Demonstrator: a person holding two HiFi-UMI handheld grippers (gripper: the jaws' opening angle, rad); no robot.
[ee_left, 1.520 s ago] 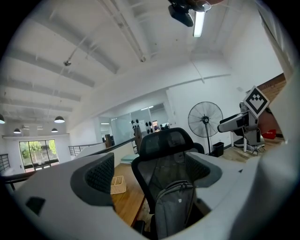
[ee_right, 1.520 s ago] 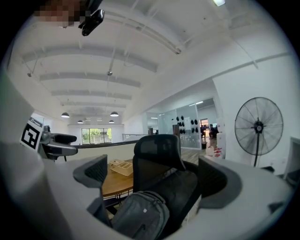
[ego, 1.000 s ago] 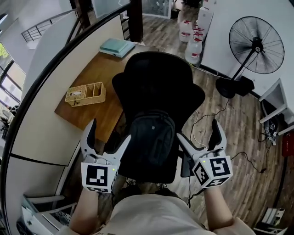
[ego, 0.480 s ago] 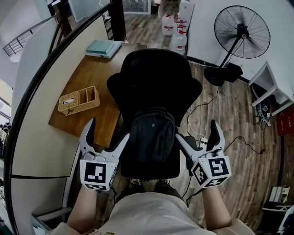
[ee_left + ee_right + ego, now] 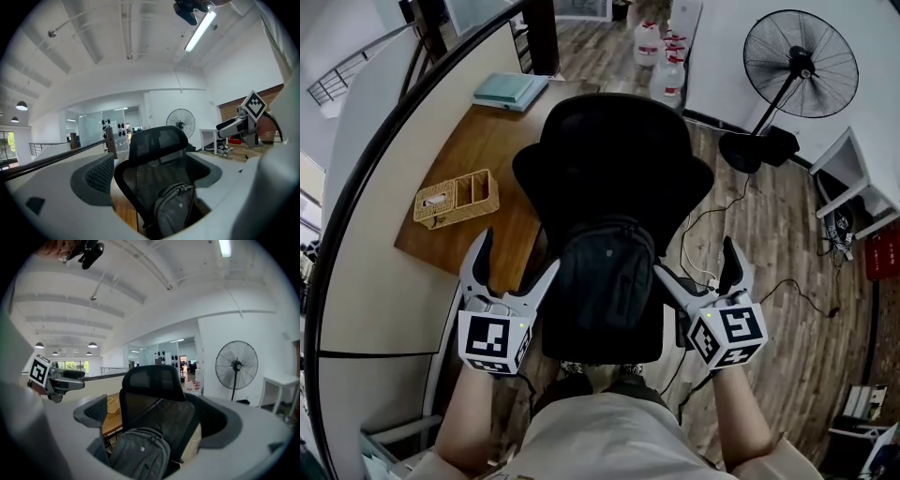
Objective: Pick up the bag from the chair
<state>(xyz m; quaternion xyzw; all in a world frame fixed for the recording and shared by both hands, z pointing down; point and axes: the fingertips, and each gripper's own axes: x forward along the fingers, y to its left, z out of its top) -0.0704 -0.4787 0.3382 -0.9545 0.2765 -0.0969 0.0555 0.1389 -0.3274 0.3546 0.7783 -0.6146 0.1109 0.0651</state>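
A dark grey backpack (image 5: 605, 281) stands upright on the seat of a black mesh office chair (image 5: 614, 159), leaning against its back. It also shows in the left gripper view as the backpack (image 5: 176, 213) and in the right gripper view as the backpack (image 5: 140, 455). My left gripper (image 5: 516, 258) is held open at the bag's left side, a little short of it. My right gripper (image 5: 698, 267) is open at the bag's right side. Neither touches the bag, and nothing lies between either pair of jaws.
A wooden desk (image 5: 492, 159) stands left of the chair, with a wicker organiser (image 5: 457, 199) and a teal book (image 5: 511, 91) on it. A standing fan (image 5: 797, 66) and cables (image 5: 712, 225) are on the wood floor to the right. Water jugs (image 5: 661, 52) stand behind.
The view has shifted slightly, so chair and bag sit a little higher in frame. Both grippers stay open and have edged closer beside the bag.
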